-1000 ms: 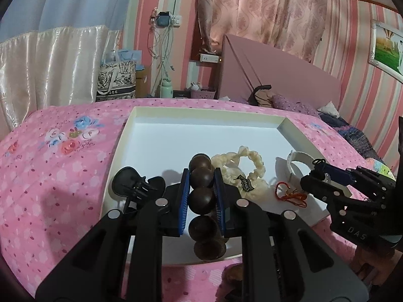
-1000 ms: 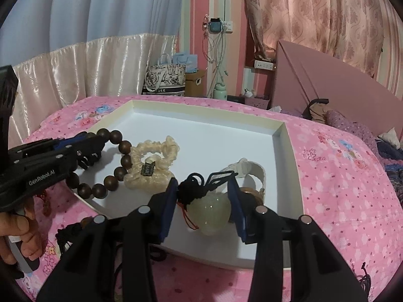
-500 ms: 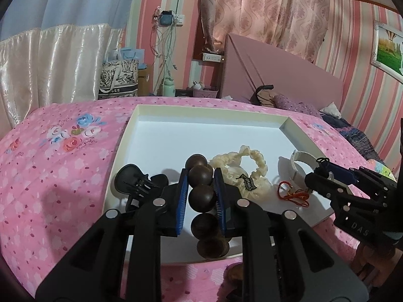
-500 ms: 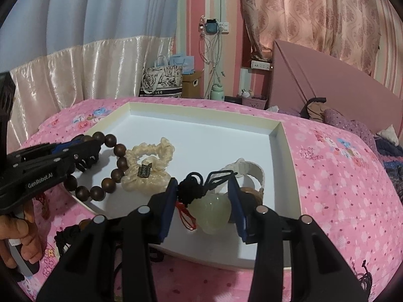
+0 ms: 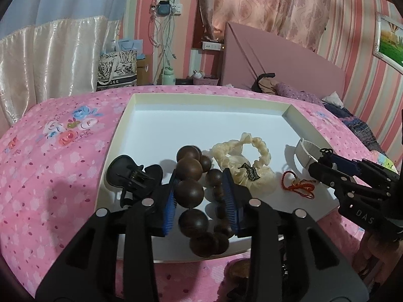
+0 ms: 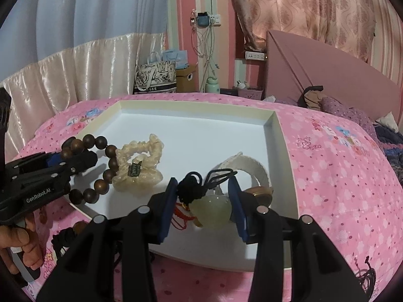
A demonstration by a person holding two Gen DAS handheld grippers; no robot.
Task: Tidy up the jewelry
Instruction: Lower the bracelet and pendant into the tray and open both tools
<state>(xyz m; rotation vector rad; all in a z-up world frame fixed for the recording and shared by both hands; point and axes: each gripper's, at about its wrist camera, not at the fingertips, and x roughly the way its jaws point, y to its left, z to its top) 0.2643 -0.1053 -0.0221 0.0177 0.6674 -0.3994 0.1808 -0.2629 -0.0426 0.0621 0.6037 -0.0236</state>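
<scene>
"Where was the jewelry?"
"In the white tray (image 5: 127, 125) on the pink bedspread (image 5: 50, 151)."
"And the grippers?"
"The left gripper (image 5: 200, 196), jaws parted, loosely framed the wooden bead bracelet (image 5: 189, 192); the right gripper (image 6: 204, 202) stood open around the jade pendant (image 6: 212, 210)."

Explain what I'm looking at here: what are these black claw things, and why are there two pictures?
There is no robot here. A person holds a two-finger gripper in each hand, and each gripper carries a wide-angle camera looking along its fingers, so one picture comes from each hand.

A white tray sits on a pink bedspread. In it lie a cream scrunchie, a black hair claw, a white band and a red cord.

The left gripper stands open around a dark wooden bead bracelet. The right gripper has a pale green pendant between its fingers, but I cannot tell whether it is gripped.
</scene>
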